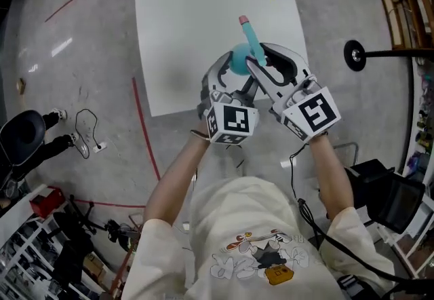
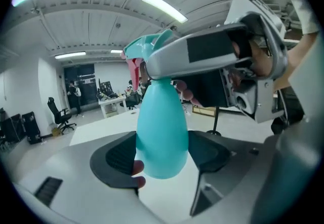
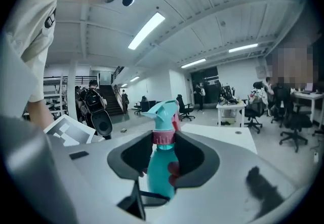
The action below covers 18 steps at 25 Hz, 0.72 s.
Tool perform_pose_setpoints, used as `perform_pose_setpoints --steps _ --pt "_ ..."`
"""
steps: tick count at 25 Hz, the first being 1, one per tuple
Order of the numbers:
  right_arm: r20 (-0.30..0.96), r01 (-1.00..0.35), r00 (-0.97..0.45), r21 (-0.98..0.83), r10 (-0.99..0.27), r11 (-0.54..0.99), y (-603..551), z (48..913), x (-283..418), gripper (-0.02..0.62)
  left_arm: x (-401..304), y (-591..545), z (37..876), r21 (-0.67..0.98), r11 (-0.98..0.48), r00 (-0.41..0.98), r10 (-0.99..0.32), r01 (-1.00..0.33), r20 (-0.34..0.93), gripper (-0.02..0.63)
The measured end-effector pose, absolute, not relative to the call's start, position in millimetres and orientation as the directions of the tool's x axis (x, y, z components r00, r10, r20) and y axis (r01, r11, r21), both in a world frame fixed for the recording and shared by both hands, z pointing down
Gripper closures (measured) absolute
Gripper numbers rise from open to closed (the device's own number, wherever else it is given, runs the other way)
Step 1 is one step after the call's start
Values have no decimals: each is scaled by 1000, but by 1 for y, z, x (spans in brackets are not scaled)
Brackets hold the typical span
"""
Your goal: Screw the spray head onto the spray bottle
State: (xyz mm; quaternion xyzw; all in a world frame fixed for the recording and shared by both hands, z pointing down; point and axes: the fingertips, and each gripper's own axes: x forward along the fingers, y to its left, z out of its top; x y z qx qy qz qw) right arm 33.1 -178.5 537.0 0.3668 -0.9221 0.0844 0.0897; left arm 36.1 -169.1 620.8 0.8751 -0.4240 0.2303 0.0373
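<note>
I hold a teal spray bottle (image 1: 237, 62) in the air over the near edge of the white table (image 1: 203, 20). My left gripper (image 1: 232, 68) is shut on the bottle's round body (image 2: 162, 132), with a pad pressing on each side. The teal spray head (image 1: 252, 39), which has a pink tip, sits on the bottle's neck. My right gripper (image 1: 259, 60) is shut on the pink ribbed collar (image 3: 163, 138) under the spray head (image 3: 163, 112). In the left gripper view the right gripper (image 2: 212, 56) crosses the bottle's top and hides the neck.
A black round stand base (image 1: 354, 54) sits on the floor to the right of the table. Red tape lines (image 1: 146, 129) run along the grey floor at the left. A black office chair (image 1: 24, 132) and shelving stand at the lower left.
</note>
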Motion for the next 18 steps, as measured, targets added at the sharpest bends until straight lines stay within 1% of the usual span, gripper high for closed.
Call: perform_pose_setpoints --steps 3,9,18 --pt "285 -705 -701 -139 -653 696 -181 583 33 457 39 -168 667 -88 -643 529 -693 -761 489 282" --pt "336 -709 -698 -208 -632 673 -186 627 33 457 43 -171 714 -36 -667 550 -642 -744 534 282" --pt "383 -736 -669 -221 -637 640 -194 666 37 457 47 -178 752 -37 -695 575 -623 -718 530 282"
